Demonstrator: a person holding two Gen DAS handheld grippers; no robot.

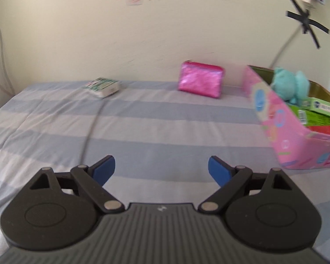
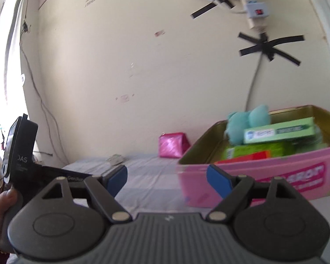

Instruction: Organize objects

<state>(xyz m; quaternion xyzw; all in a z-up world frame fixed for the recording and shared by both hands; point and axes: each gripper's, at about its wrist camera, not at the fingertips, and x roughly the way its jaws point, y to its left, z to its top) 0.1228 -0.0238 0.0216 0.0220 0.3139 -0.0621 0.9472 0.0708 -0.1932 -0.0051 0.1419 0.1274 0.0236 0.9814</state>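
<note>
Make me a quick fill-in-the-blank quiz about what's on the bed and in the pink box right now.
1. The shiny pouch standing by the wall is ____ in colour.
2. The teal plush toy sits inside the pink ____.
3. Both the left gripper and the right gripper hold ____ between their blue pads.
4. The small green-and-white packet lies on the striped ____.

Missing words: pink; box; nothing; bedsheet

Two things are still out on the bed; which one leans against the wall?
The shiny pink pouch stands against the wall; the green-and-white packet lies flat, away from it.
</note>
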